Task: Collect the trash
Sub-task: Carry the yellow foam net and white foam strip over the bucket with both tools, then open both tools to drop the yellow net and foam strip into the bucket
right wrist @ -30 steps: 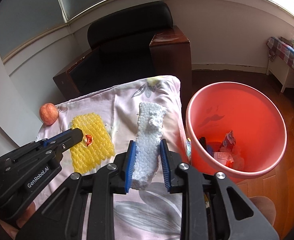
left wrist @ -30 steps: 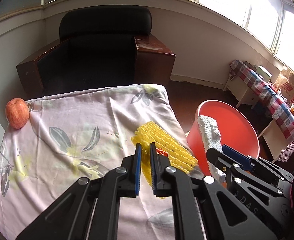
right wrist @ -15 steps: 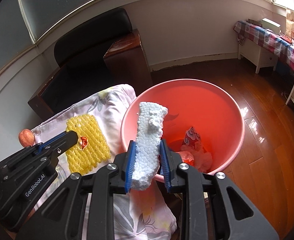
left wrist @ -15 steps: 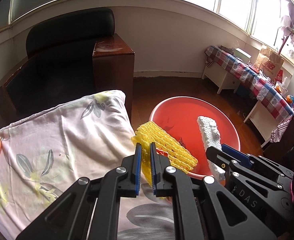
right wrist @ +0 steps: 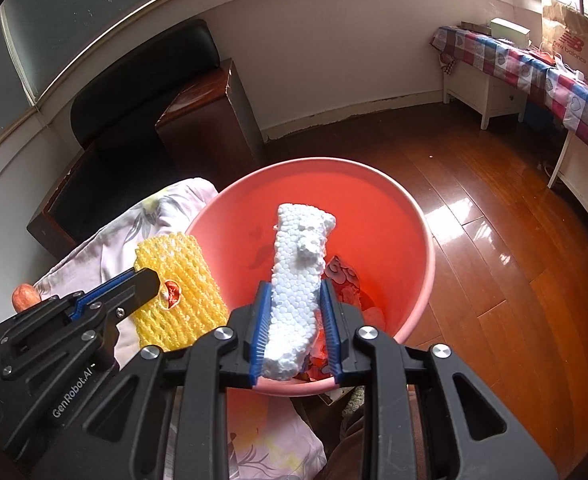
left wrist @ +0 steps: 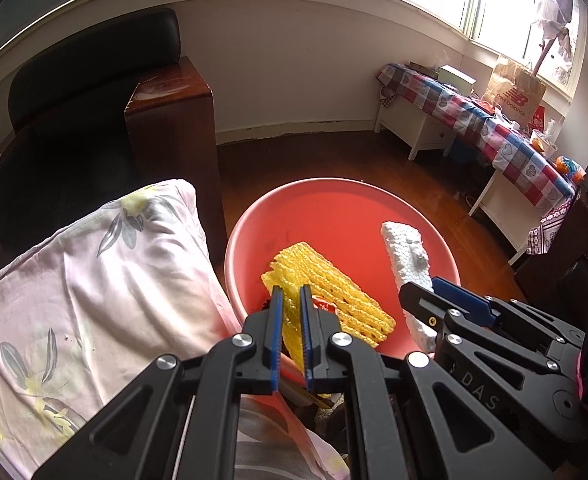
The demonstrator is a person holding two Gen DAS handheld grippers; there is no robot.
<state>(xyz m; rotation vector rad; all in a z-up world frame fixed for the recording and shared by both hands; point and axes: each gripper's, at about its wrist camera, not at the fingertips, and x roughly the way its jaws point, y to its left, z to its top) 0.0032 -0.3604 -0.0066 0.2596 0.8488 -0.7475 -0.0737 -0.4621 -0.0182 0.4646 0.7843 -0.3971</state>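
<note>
Two tools, both loaded, both over the bin. Left tool (left wrist: 292,300) is pinched nearly closed on the yellow foam net (left wrist: 329,292), gripping it by one edge so the rest fans out sideways above the red bin (left wrist: 333,196); thin mesh, so the jaws sit almost together. Right tool (right wrist: 295,298) is clamped on the white foam block (right wrist: 299,268), pads on its two long sides w/ the far end sticking forward & up. Block is wider, hence the bigger gap betw. jaws.

Both point steeply down at the bin's mouth, prob. so whatever is let go drops straight in. In the right view the net (right wrist: 184,280) overlaps the bin's left rim rather than sitting dead centre, so I'd judge it the riskier drop: light, floppy, could catch the rim or drift onto the floral cloth (left wrist: 94,280). Block hangs well inside the rim.

Bin stands on the wood floor just off the surface's right edge, some wrappers (right wrist: 343,276) already at the bottom. Apple (right wrist: 25,296) sits at the surface's far left edge; not trash, I'd guess, so left alone.
</note>
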